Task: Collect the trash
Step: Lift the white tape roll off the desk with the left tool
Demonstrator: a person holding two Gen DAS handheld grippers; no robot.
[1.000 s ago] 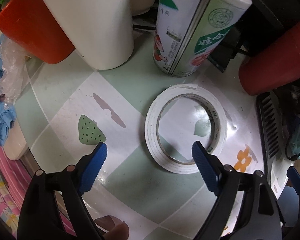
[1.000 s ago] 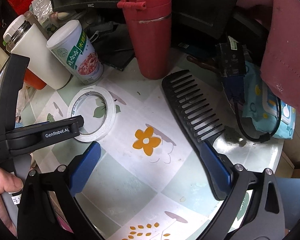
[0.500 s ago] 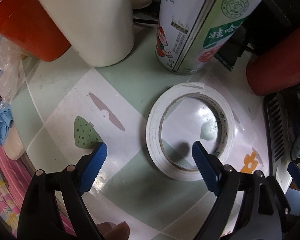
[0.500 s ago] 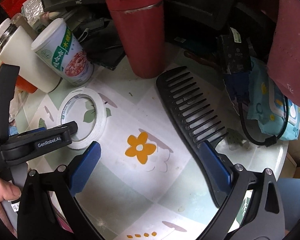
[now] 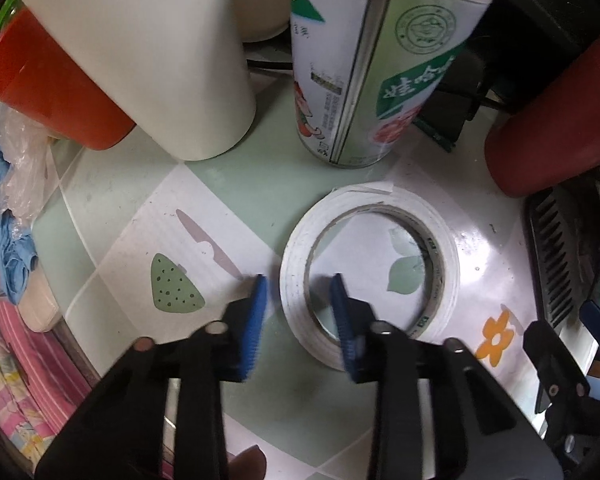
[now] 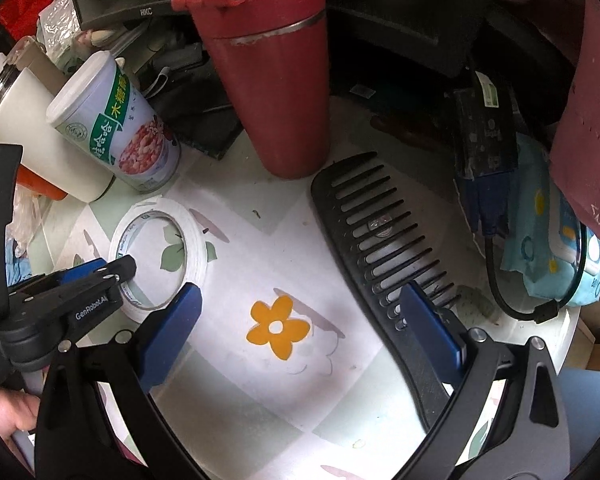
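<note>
- Left wrist view: pointing straight down at a bench [image 5: 228, 184] covered in a pale green and white patterned cloth.
- Lying flat there, a white tape roll [image 5: 448, 276], just in front of a tall printed can [image 5: 364, 80].
- Left tool [image 5: 298, 280] astride the near-left wall of the roll: one blue pad outside the ring, the other inside the hole.
- Jaws just been closing, both blurred, with the wall of the roll between them; a thin gap visible at the outer pad, so not clamped on it yet.
- Behind the roll to the left, a white cylinder-shaped flask [image 5: 160, 60] leaning against an orange cup [image 5: 48, 92]; crumpled clear plastic [image 5: 24, 160] and blue cloth at the bench's left edge.
- Right wrist view: right tool [image 6: 300, 290] spread wide and empty above the bench, tilted steeply down.
- Between its fingers, an orange flower print [image 6: 278, 326] on the cloth.
- Under its right finger, the handle end of a black wide-toothed comb [image 6: 364, 232], lying flat with the teeth toward the right.
- Upright beyond the comb, a red flask [image 6: 276, 80] with a flip lid.
- At the right edge, a light blue packet [image 6: 540, 248] with a black cable [image 6: 500, 292] looped in front of it.
- At the lower left, part of a hand [image 6: 8, 412] gripping the left tool's handle.
</note>
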